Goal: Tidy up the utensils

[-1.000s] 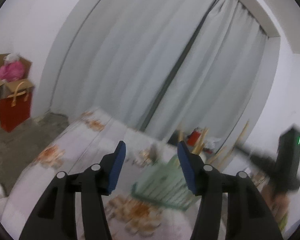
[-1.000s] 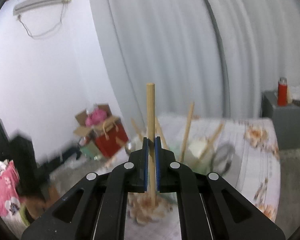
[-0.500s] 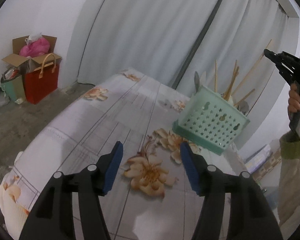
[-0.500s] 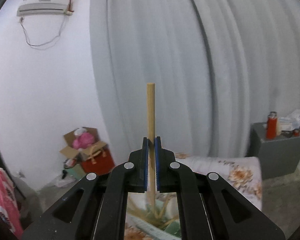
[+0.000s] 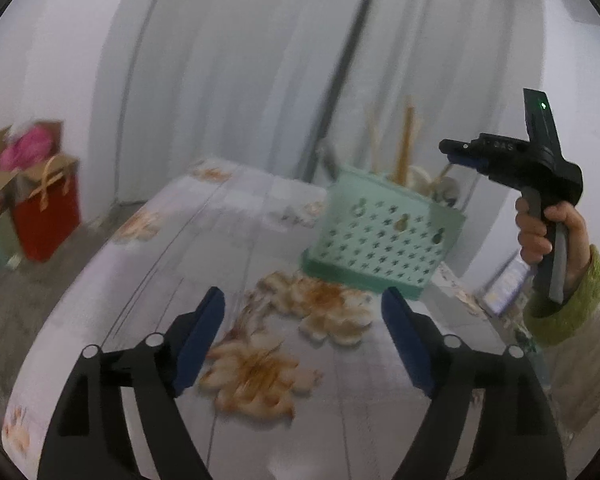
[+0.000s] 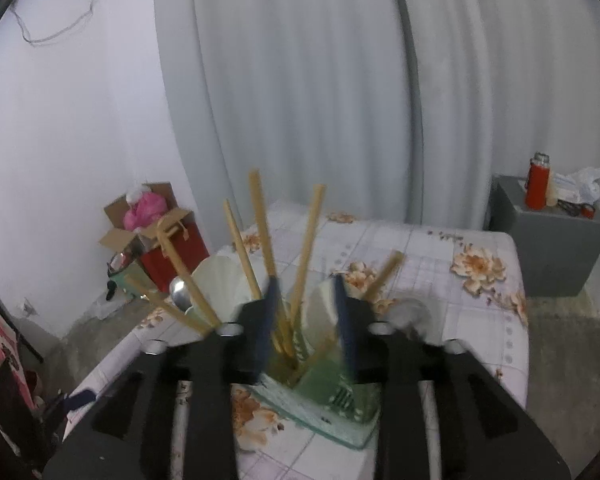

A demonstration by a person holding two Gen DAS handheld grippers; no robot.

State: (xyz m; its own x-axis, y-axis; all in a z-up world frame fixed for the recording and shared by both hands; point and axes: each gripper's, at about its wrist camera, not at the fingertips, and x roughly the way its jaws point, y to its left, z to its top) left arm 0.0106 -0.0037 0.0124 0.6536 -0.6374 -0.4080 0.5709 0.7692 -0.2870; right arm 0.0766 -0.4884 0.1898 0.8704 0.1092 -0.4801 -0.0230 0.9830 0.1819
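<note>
Since the moment before, my right gripper had let go of the wooden stick it had been pinching; its jaws were opening, blue pads apart, with sticks standing in the gap but none pressed. My left gripper had dropped lower and nearer the table, and its jaws were opening wide with only the flowered cloth under them. Behind everything hung the pale grey curtain, filling most of both views. The table, covered in a white cloth with orange flowers, stretched away from me toward it. On the floor by the wall sat an open cardboard box with something pink inside, just beside a red bag with tan handles. A grey side cabinet stood off the table's far right corner, carrying a red flask. The mint-green basket stood on the table ahead of my left gripper and right under my right one. It held the utensils: several wooden chopsticks leaning at different angles, a white ladle and a metal spoon. From the left view, my right hand, in a green cuff, held its gripper just above and beside the basket's rim.
</note>
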